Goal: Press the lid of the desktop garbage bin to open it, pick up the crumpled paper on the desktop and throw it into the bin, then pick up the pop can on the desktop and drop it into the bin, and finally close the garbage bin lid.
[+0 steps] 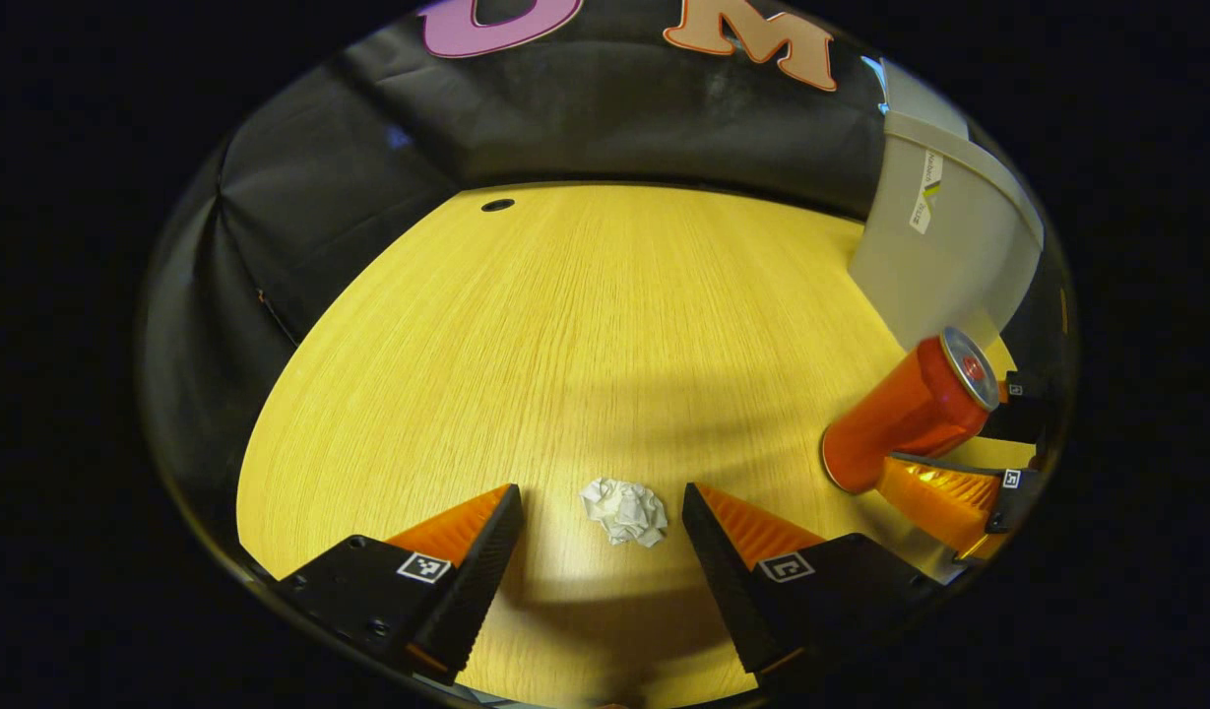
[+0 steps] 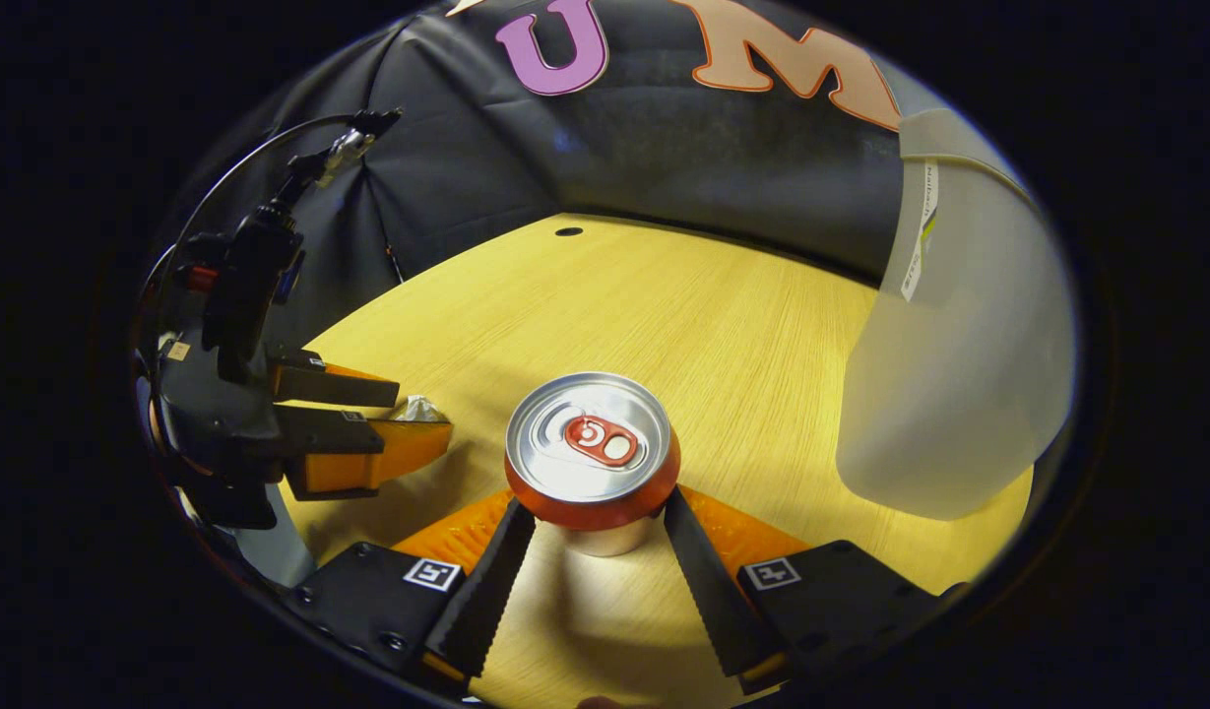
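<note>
Two grippers: our left gripper [image 1: 602,512] stands wide open, crumpled paper [image 1: 623,510] between its fingertips, untouched. Our right gripper [image 2: 593,517] flanks the pop can [image 2: 592,448], contact uncertain. Beyond, right, the bin [image 2: 959,345], lid shut, label unreadable.

You're working in a recording booth: black cloth wall [image 1: 605,118] behind a pale wood-grain desktop [image 1: 565,335] with cable hole [image 1: 497,205].
</note>
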`<action>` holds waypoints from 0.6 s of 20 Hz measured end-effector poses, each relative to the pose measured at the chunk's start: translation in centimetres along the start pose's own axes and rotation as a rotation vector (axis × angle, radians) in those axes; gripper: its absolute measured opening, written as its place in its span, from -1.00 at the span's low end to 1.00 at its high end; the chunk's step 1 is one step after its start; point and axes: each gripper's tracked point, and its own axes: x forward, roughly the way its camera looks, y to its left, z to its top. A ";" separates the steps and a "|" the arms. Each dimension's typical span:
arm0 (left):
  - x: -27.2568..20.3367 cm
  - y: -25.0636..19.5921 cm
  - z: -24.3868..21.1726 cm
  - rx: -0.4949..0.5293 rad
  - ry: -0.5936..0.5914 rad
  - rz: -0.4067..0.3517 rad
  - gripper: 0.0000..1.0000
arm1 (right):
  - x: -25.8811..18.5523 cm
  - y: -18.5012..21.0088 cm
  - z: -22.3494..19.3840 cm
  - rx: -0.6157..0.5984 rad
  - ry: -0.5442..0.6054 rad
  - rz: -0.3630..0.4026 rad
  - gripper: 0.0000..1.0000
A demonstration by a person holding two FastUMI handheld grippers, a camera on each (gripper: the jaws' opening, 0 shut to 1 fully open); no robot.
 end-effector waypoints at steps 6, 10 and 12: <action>0.3 -0.3 0.4 0.015 0.006 -0.009 0.93 | 1.5 0.1 0.4 0.029 -0.029 -0.005 0.82; 0.3 -0.5 0.5 0.022 0.005 -0.023 0.84 | 2.2 0.3 0.9 0.043 -0.054 0.003 0.83; 0.3 -0.5 0.7 0.026 0.003 -0.027 0.70 | 2.4 0.4 0.9 0.043 -0.059 0.009 0.83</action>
